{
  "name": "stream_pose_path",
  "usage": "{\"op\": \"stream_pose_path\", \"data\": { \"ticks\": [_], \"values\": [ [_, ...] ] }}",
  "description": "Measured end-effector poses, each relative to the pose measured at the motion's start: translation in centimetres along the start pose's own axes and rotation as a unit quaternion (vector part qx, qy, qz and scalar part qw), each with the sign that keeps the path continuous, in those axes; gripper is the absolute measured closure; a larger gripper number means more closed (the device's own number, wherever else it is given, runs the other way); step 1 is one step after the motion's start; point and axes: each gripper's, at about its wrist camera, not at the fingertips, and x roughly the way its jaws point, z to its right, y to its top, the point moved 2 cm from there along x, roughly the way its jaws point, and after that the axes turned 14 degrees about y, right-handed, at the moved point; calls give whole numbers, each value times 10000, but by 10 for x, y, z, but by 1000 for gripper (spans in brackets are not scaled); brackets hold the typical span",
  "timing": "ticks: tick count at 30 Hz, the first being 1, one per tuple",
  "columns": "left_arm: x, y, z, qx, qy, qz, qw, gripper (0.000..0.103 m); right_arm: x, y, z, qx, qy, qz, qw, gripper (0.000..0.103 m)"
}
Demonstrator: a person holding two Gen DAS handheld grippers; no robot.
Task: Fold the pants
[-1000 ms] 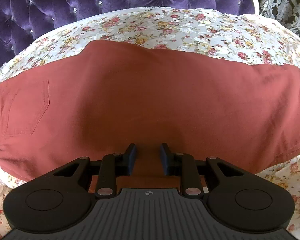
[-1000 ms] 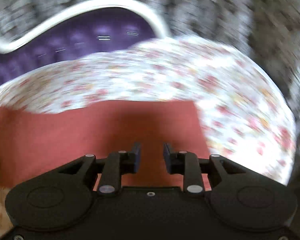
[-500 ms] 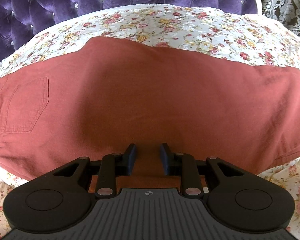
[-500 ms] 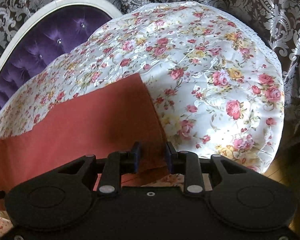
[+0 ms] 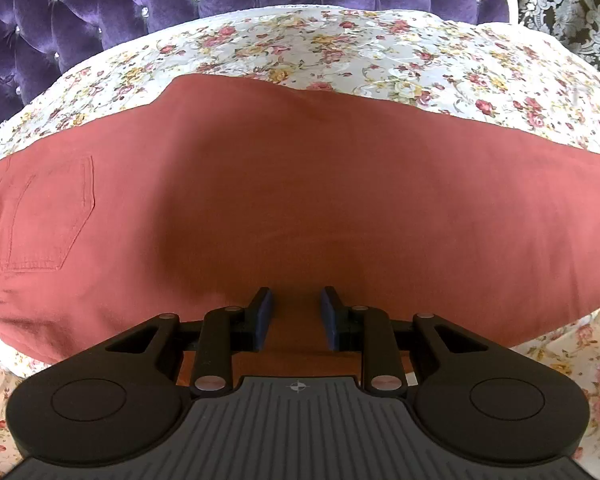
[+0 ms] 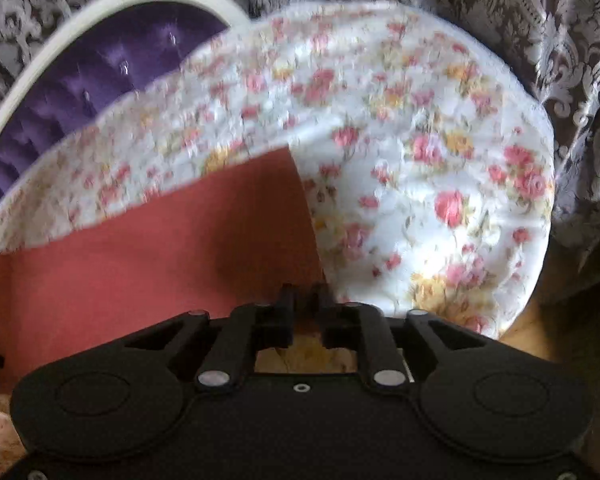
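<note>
Rust-red pants (image 5: 300, 208) lie flat across a floral bedsheet (image 5: 340, 48), folded lengthwise, with a back pocket (image 5: 44, 220) at the left. My left gripper (image 5: 296, 312) is open, its blue-padded jaws just over the near edge of the pants at mid-length. In the right wrist view the hem end of the pants (image 6: 180, 248) lies at the left. My right gripper (image 6: 305, 300) has its jaws nearly together at the near corner of the hem; the view is blurred and the contact is hard to see.
A purple tufted headboard (image 5: 180, 4) with a white frame stands behind the bed. Brown and silver damask curtains (image 6: 560, 60) hang to the right. The bed's right edge (image 6: 540, 240) drops off to a wooden floor (image 6: 540, 328).
My right gripper has narrowed its jaws at the hem corner and shifted slightly, blurring the view. My left gripper has moved very little and stays open.
</note>
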Motion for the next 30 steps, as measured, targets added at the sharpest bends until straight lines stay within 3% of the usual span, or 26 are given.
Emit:
{"op": "stream_pose_path", "data": {
  "ticks": [1,3,13,20,21,22,23,26,29,30],
  "values": [
    [0,0,0,-7,1,-8,10000,76,-2,3,2,63,134,104,9998,55],
    [0,0,0,1,9,-4,10000,76,-1,9,8,173,330,203,9991,52],
    [-1,0,3,-24,122,10,9999,76,28,18,21,127,483,3,9988,51],
    [-2,-2,4,-81,196,72,9997,76,43,24,12,180,1244,-125,9920,45],
    [-2,-3,4,-94,200,83,9997,76,45,24,11,186,1334,-139,9908,48],
    [-2,-3,4,-107,202,98,9997,76,48,24,9,188,1439,-207,9892,73],
    [-2,-3,4,-112,206,105,9997,76,53,23,8,217,1517,-325,9877,87],
    [-3,-4,4,-168,228,126,9995,76,53,20,-8,-161,1281,-231,9914,88],
    [-4,-3,6,-291,279,84,9992,77,36,25,-29,-895,380,194,9951,90],
    [-5,-2,7,-335,263,74,9991,77,29,31,-30,-1012,323,337,9938,92]
  ]
}}
